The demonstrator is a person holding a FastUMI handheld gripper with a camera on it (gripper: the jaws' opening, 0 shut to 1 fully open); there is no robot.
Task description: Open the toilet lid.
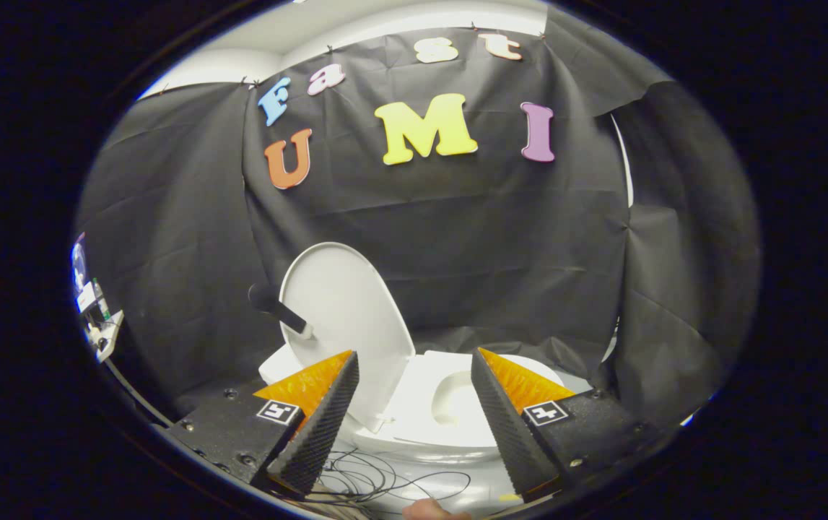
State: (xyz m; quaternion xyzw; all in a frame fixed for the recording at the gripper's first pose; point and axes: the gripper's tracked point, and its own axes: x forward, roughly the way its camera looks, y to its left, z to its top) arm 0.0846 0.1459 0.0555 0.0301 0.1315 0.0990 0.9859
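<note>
Beyond the spread, empty fingers (pixel 414 404), the toilet lid (pixel 345 325) stands raised — a knock could drop it onto the seat (pixel 450 422).

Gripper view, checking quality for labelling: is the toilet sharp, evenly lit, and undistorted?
Gripper view: the raised toilet lid and seat are sharp but brightly lit, nearly washed out; fisheye bends the cloth wall; the open gripper looks crisp.
</note>
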